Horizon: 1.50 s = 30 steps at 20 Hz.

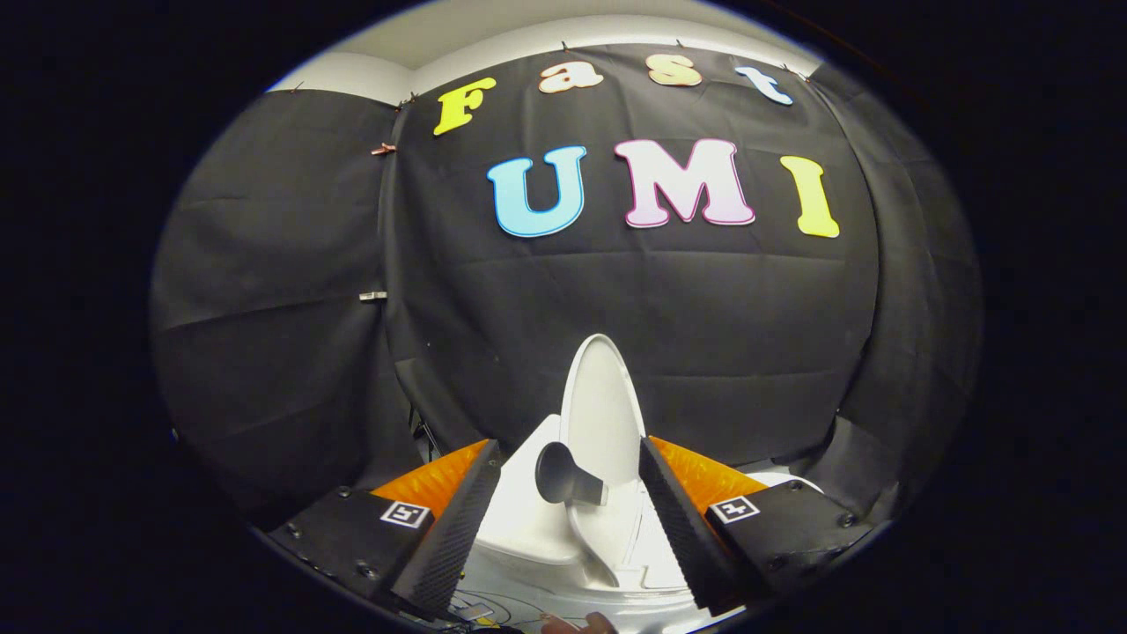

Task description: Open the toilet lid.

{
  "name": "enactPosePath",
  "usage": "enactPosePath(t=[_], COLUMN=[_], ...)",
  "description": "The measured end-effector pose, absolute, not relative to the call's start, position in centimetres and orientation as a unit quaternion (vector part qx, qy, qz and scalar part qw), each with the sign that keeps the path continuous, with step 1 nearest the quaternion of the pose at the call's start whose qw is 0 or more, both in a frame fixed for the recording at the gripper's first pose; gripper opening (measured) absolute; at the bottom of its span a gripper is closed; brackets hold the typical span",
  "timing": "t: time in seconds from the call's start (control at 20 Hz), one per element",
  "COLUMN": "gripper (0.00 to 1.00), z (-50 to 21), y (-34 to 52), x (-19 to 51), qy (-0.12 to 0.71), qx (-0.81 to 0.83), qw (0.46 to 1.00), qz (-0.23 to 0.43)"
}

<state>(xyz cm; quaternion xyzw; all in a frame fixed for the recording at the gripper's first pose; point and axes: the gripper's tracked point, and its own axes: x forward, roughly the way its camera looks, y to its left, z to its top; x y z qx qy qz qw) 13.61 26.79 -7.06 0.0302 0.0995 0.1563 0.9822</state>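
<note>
Between the two fingers of the claw [570, 515] sits a white toilet [528, 528]. The claw is spread wide apart and pinches nothing. One finger [453, 528] stands on the left of the toilet and the other finger on the right, and neither one touches it.

The toilet lid [603, 414] is already up. It stands almost straight, just past the fingertips, and its rounded top rises against the black cloth wall [704, 335] behind it. The lid looks thin because it is seen partly from the side.

A small grey handle [563, 475] with a round end sticks out from the left side of the lid, low down, in the gap between the fingers. It is close to the left finger but not touching it.

Under the lid the white seat and bowl can be seen, running down toward the claw. Part of a hand [585, 623] shows at the very bottom, below the toilet. Some thin wires lie beside it, too small to tell more.
</note>
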Motion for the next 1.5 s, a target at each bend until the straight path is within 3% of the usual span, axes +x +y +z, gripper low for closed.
enactPosePath(t=[0.45, 0.85, 1.5], gripper=[0.99, 0.99, 0.99], z=[0.2, 2.5, 4.8], y=[24.5, 20.9, 15.1], x=[7.1, 2.2, 0.7], qy=[0.035, 0.015, -0.017], qx=[0.018, 0.003, -0.004], qw=[0.984, 0.986, 0.992], qz=[0.171, 0.167, 0.122])
